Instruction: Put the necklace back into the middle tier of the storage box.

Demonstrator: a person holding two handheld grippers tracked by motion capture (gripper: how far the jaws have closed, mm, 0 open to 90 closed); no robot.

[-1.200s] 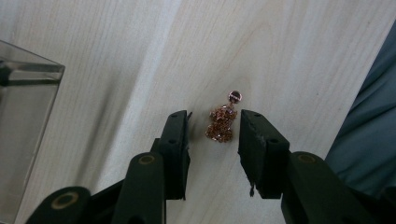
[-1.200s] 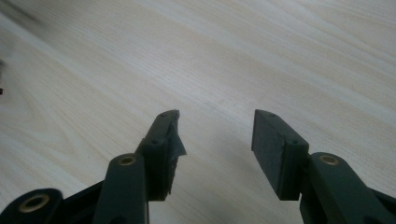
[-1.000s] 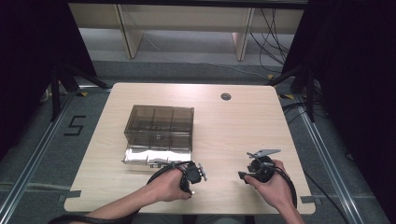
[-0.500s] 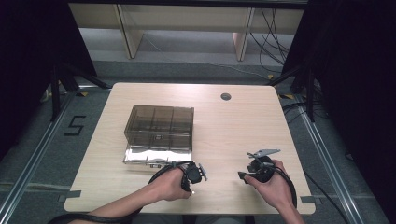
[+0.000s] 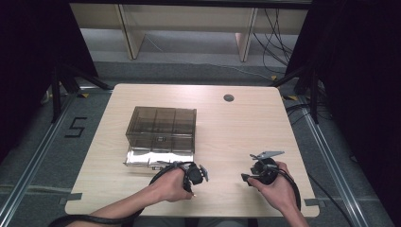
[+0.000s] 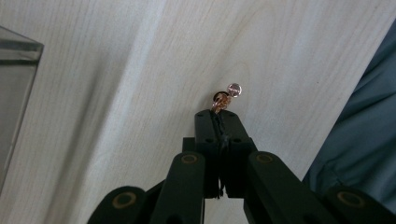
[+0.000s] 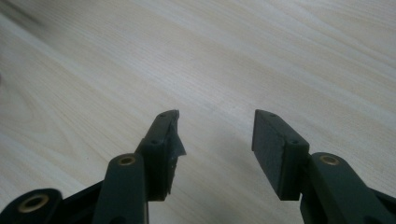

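My left gripper (image 5: 201,173) rests low over the table's front middle, held by the person's left hand. Its jaws have just been closing and now stand shut (image 6: 218,114), pinching a small copper-coloured wire trinket with a clear bead (image 6: 227,94) at their tips, just above the wood. To its right my right gripper (image 5: 246,178) lies in the other hand. Its jaws stand open (image 7: 217,123) over bare wood with nothing between them.
A smoky clear box with several compartments (image 5: 161,126) stands at the table's left middle, with a clear flat part (image 5: 158,158) lying in front of it. A round cable hole (image 5: 229,98) sits at the back. The table's edge (image 6: 327,140) runs close to the left gripper.
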